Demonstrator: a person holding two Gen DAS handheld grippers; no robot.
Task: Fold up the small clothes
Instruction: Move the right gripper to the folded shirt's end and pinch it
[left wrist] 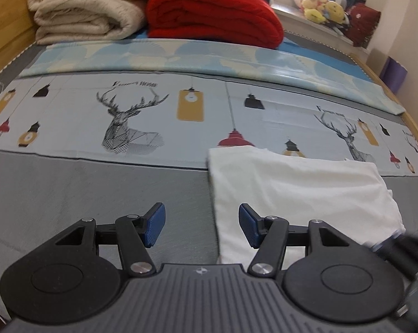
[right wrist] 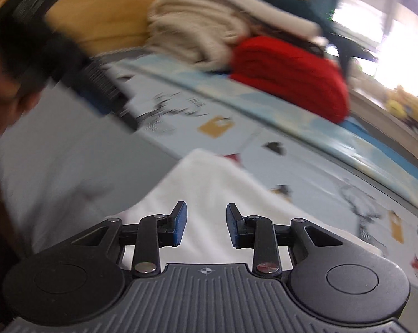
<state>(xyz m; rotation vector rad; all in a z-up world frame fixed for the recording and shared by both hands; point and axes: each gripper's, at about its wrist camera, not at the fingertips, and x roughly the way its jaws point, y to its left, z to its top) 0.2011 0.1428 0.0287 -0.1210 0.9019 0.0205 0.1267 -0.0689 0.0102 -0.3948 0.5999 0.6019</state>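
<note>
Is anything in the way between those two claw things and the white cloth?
Nothing visible. The white garment lies flat right ahead of the open left gripper and beneath the open right gripper.

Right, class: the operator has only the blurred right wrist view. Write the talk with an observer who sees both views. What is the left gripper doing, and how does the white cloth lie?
Operator: Is the left gripper holding anything?
Observer: No. The left gripper is open, with nothing between its pads.
Operator: Where is it against the white cloth?
Observer: It is above the left edge of the white cloth. One finger is over the cloth, the other over the grey cover.
</note>
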